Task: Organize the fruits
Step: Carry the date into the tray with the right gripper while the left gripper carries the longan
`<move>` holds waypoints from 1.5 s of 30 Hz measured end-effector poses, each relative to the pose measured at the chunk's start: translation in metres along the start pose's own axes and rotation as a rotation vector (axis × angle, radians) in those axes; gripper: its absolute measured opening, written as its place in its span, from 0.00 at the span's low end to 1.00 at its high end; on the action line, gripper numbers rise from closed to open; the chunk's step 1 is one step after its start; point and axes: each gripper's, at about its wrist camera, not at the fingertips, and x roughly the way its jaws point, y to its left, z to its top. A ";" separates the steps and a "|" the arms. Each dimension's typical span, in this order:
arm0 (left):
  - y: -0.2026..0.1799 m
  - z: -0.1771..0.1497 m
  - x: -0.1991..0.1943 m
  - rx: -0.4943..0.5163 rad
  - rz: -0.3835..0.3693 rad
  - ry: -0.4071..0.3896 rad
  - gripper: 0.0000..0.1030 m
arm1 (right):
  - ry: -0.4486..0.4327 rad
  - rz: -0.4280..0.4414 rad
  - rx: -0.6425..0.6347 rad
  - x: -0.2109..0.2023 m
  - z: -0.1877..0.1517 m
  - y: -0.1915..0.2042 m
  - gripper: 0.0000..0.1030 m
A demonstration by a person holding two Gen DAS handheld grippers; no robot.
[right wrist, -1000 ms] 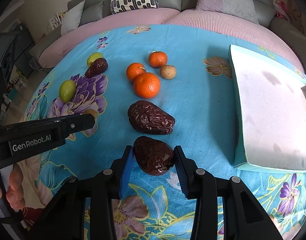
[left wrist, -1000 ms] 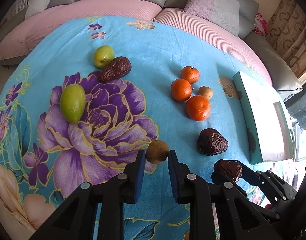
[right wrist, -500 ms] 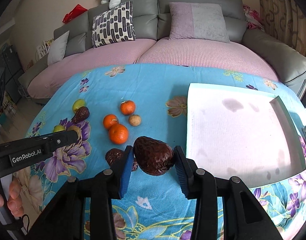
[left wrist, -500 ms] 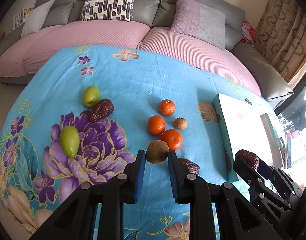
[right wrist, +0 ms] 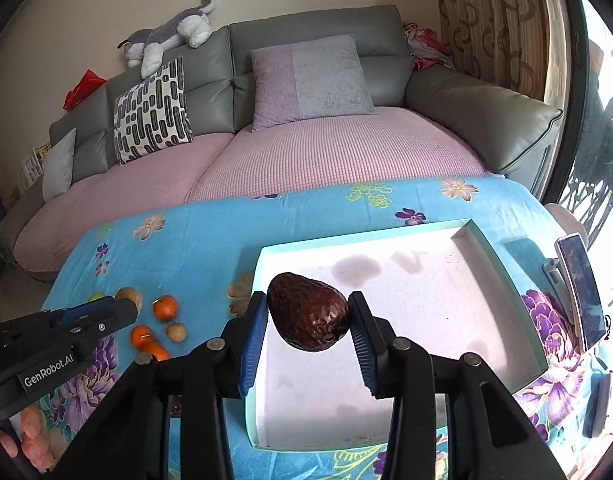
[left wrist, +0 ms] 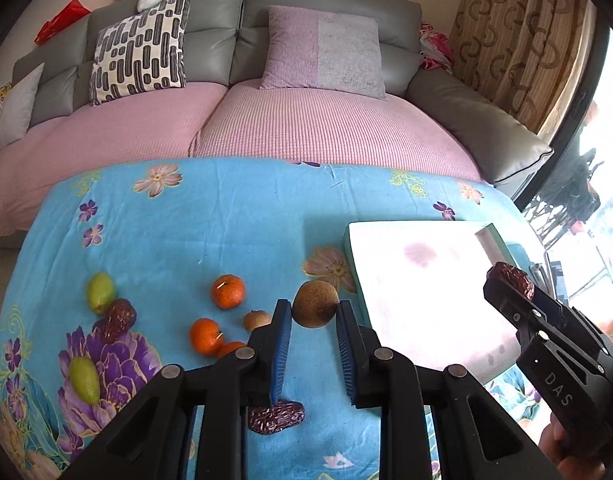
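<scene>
While right gripper (right wrist: 308,322) fingers pinch date (right wrist: 308,312) above tray (right wrist: 502,264), left gripper (left wrist: 310,314) fingers clamp brown fruit (left wrist: 315,303).

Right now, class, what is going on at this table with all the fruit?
A person is sorting fruit with a handheld gripper in each hand. The right gripper holds a wrinkled dark date in its jaws above the white tray, which looks empty. The left gripper holds a round brown fruit in the air beside the tray's near-left corner. Left on the blue flowered cloth are oranges, two green fruits, a small brown fruit and two more dates.
</scene>
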 end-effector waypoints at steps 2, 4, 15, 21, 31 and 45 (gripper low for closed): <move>-0.012 0.005 0.007 0.024 -0.008 0.005 0.24 | 0.002 -0.030 0.031 0.003 0.007 -0.015 0.41; -0.022 0.009 0.014 0.046 -0.018 0.008 0.24 | -0.001 -0.049 0.064 0.005 0.012 -0.030 0.41; -0.072 0.002 0.058 0.160 -0.056 0.065 0.24 | 0.051 -0.189 0.171 0.030 0.010 -0.094 0.42; -0.091 -0.022 0.093 0.218 -0.067 0.167 0.24 | 0.181 -0.228 0.213 0.066 -0.010 -0.118 0.42; -0.095 -0.034 0.110 0.239 -0.058 0.219 0.24 | 0.227 -0.254 0.228 0.076 -0.020 -0.130 0.42; -0.096 -0.034 0.113 0.240 -0.059 0.219 0.24 | 0.278 -0.268 0.231 0.085 -0.025 -0.131 0.42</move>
